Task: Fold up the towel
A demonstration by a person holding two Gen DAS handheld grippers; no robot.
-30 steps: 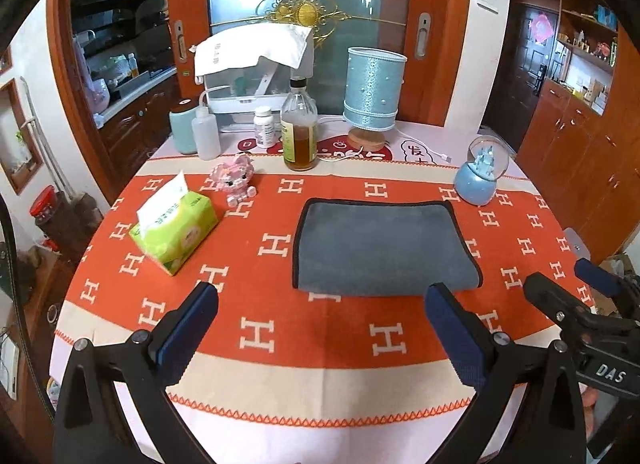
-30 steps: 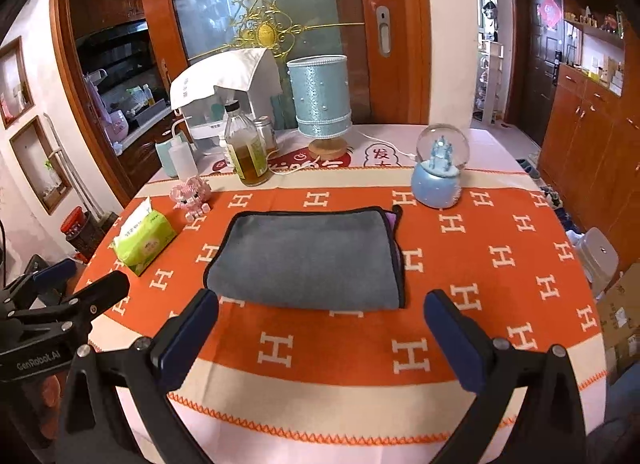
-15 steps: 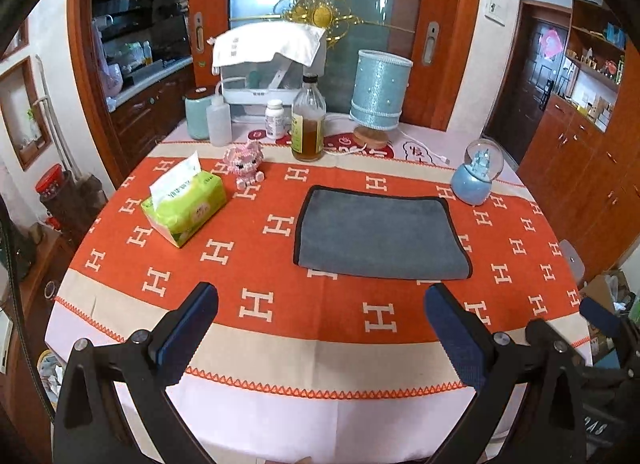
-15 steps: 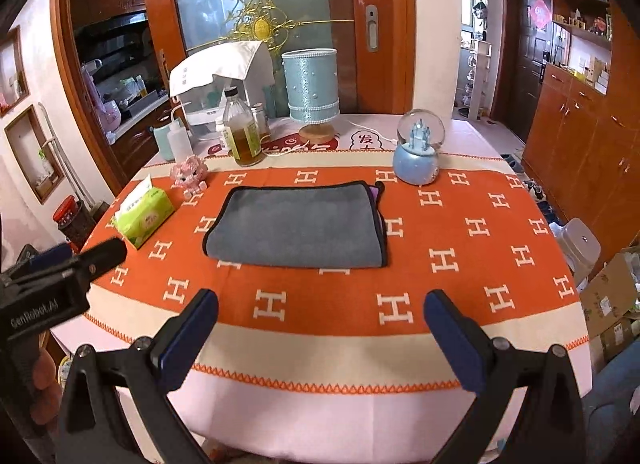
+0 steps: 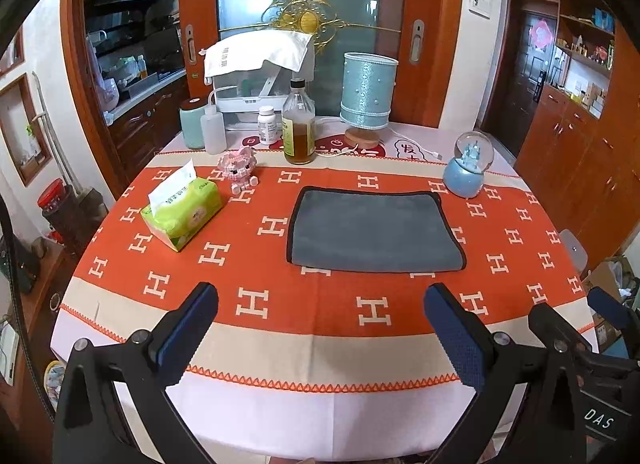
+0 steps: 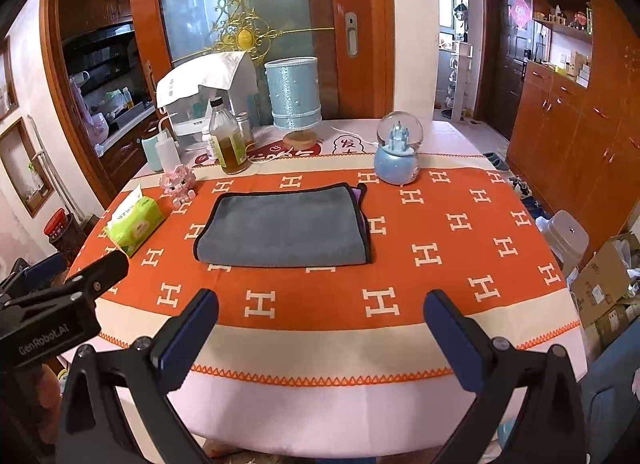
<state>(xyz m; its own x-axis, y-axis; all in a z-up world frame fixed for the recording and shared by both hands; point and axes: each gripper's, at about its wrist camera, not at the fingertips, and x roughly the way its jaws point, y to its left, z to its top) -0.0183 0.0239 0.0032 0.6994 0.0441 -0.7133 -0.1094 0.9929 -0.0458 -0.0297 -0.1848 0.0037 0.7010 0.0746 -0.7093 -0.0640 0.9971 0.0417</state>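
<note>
An orange-clothed desk (image 5: 280, 304) stands before wooden doors; the folded grey towel (image 5: 372, 232) lies at its middle. Left hand-held gripper (image 5: 320, 320) and right hand-held gripper (image 6: 320, 320) hover near the desk's front edge, spread wide, holding nothing.

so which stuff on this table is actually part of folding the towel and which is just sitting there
Part of the job:
grey towel, lying flat mid-table
left gripper, open, empty
right gripper, open, empty

Just lying about:
tissue pack
pink toy
oil bottle
pill bottle
squeeze bottle
blue lamp
snow globe
</note>
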